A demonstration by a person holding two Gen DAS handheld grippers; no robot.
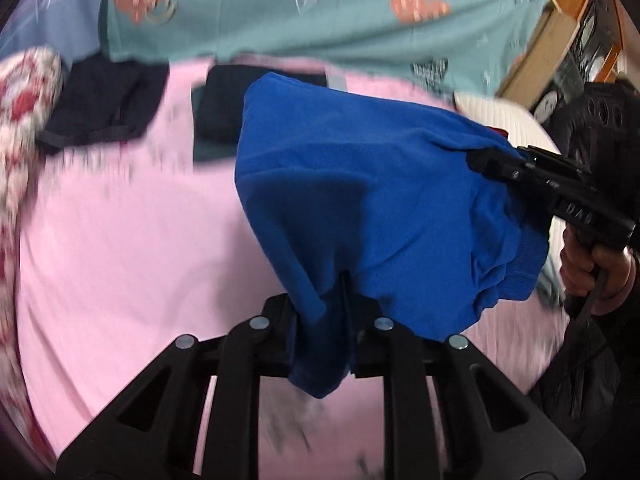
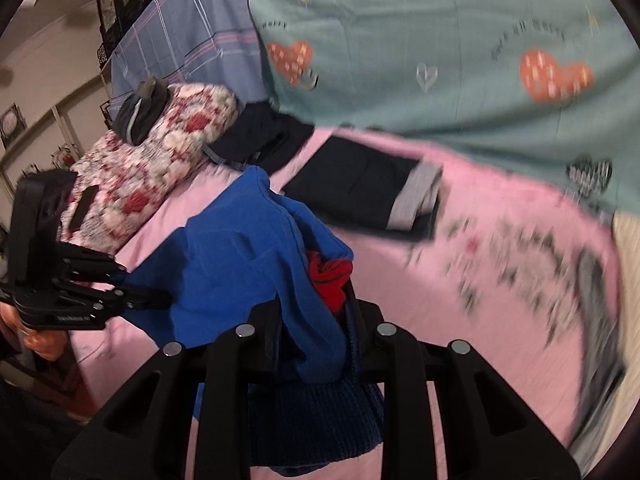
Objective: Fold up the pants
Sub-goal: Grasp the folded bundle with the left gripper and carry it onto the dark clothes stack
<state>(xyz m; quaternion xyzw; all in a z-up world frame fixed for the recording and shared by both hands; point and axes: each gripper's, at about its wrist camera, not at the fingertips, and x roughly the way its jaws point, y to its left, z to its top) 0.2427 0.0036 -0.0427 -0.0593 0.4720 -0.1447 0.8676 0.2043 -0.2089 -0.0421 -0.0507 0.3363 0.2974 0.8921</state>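
Pants (image 1: 360, 208), blue, held up off the bed (image 1: 120, 260), slung between both tools above the pink sheet. Left hand-held gripper (image 1: 322, 320) clamped on one bunched edge of the pants; fabric spills out below its jaws. Right hand-held gripper (image 2: 316, 332) clamped on the ribbed waistband end; in the left wrist view it bites the pants from the right side (image 1: 492, 160). Something red (image 2: 330, 280) shows inside the pants near the right jaws, lining or another garment, cannot tell which.

Past the pants on the bed: a folded dark garment (image 2: 360, 192) with a grey cuff, a loose dark garment (image 2: 260, 136) beyond it, a floral pillow (image 2: 160, 148) off to their left. Teal heart-print cover (image 2: 440, 40) behind all.

Both views motion-blurred, so judged mid-swing.

Risks, judged:
- Pants are bunched, not flat; laid down like this, the fold comes out crooked.
- Left grip is on a thin wad near the edge; a hard tug could slip it out.
- Pants hang near the folded dark garment; landing there would mess that one up.
- Red piece could drop out if loose.
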